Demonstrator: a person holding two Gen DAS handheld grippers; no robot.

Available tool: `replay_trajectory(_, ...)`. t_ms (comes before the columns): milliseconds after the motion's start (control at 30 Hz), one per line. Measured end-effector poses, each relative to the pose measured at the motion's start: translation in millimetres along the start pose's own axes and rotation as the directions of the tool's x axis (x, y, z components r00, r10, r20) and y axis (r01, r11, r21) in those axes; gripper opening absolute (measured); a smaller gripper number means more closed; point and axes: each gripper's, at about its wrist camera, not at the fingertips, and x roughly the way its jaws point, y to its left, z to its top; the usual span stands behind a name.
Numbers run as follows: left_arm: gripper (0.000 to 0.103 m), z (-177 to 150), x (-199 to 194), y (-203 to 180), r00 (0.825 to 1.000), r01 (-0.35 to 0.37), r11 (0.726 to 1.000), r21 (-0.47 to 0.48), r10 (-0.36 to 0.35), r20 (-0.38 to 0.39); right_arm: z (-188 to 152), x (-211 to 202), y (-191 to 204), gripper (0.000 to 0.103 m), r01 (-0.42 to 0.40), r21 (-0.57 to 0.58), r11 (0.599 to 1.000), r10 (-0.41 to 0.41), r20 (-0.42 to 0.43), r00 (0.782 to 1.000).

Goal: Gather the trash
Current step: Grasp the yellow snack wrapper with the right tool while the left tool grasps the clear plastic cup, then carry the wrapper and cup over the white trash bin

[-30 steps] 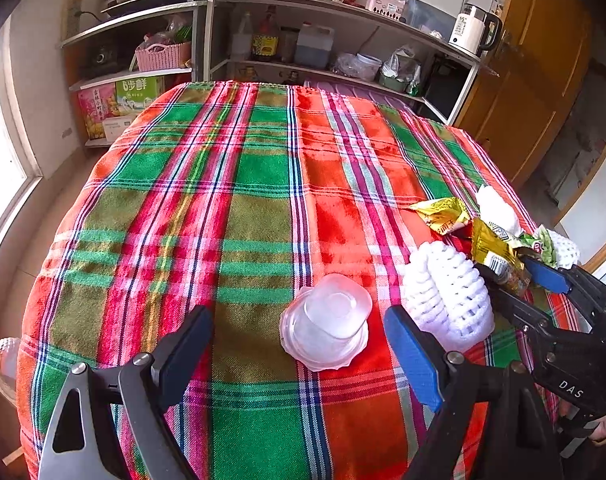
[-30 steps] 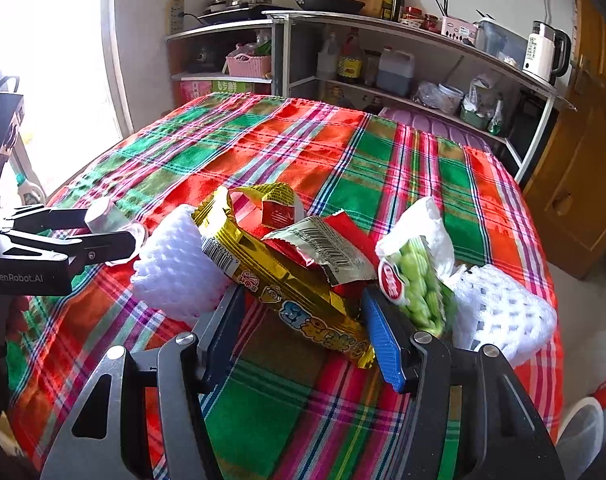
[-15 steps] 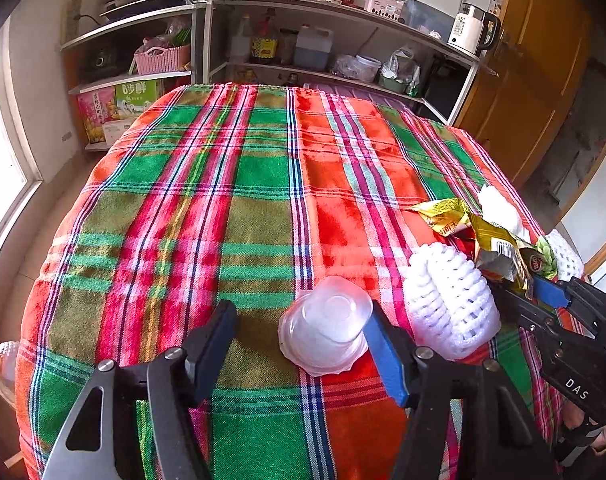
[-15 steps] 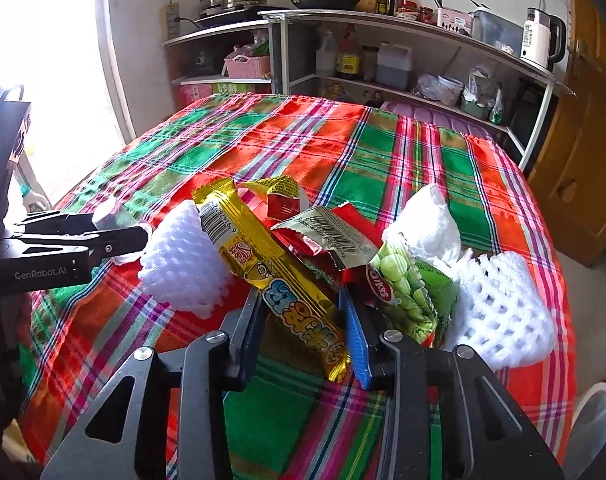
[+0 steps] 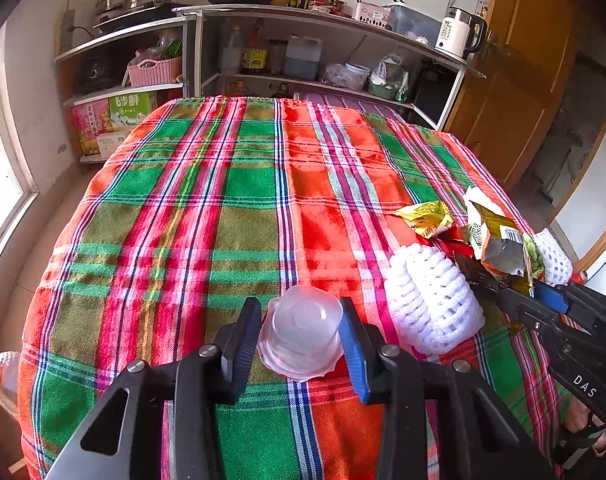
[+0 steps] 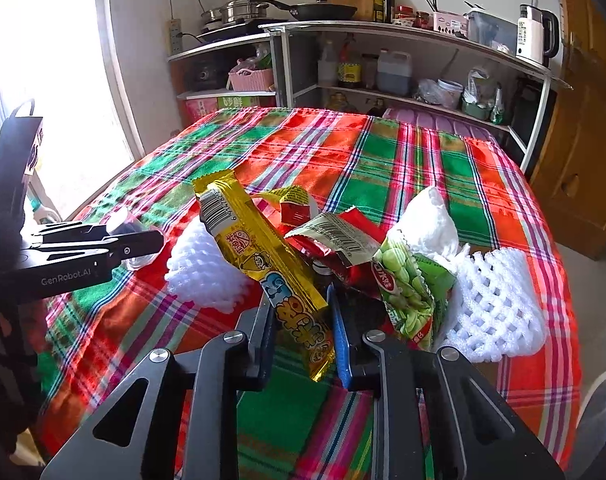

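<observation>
Trash lay bunched at the near right corner of a desk point(image 5: 231, 184) spread with a red and green checked cloth. In the left wrist view the left tongs point(image 5: 301, 340) stood around a clear plastic cup point(image 5: 301, 334), turned upside down with its wide rim on the cloth; their jaws were closing, and both pads already looked to touch the cup's sides. Just right of it sat a white foam net point(image 5: 431, 300), apart from the tongs.

In the right wrist view the right tongs point(image 6: 301, 332) were closing too, with the lower end of a long yellow wrapper point(image 6: 263, 260) between the pads, which seemed to press it. The wrapper's long axis ran from the tongs up and away to the left, barcode end farthest and raised off the cloth. Beside the right pad leaned a green pea packet point(image 6: 407, 292), and behind it a red wrapper point(image 6: 335, 240), a crumpled tissue point(image 6: 427, 220) and a second foam net point(image 6: 499, 304).

Only the right wrist view showed the pea packet's printed face, the second net in full, and the left tongs from the side, with the cup mostly hidden behind them. Only the left wrist view showed the cup's round base and its rim, and the right tongs point(image 5: 531, 288) reaching into the heap from the right with the wrapper's foil end standing up.
</observation>
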Motion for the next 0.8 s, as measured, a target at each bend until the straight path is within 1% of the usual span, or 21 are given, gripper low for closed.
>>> replay_trajectory(100, 0.04, -1, -4, -2, 1.0, 0.005, 1.0, 0.005, -0.005, 0.005, -1, -5, -1, 0.024, -0.013, 0.018, 1.0, 0.013, 0.008, 1.0)
replay_trajectory(367, 0.04, -3, -22, -16, 0.999, 0.031, 0.999, 0.032, -0.032, 0.03, -4, -23, -3, 0.022, -0.017, 0.052, 0.998, 0.015, 0.04, 0.999)
replay_trajectory(667, 0.04, -2, -40, -47, 0.995, 0.077, 0.992, 0.097, -0.083, 0.054, -13, -50, -13, 0.022, -0.005, 0.115, 0.993, -0.004, 0.081, 0.997)
replay_trajectory(800, 0.04, -1, -44, -65, 0.992, 0.105, 0.986, 0.129, -0.114, 0.059, -17, -64, -21, 0.022, 0.012, 0.146, 0.989, -0.026, 0.096, 0.995)
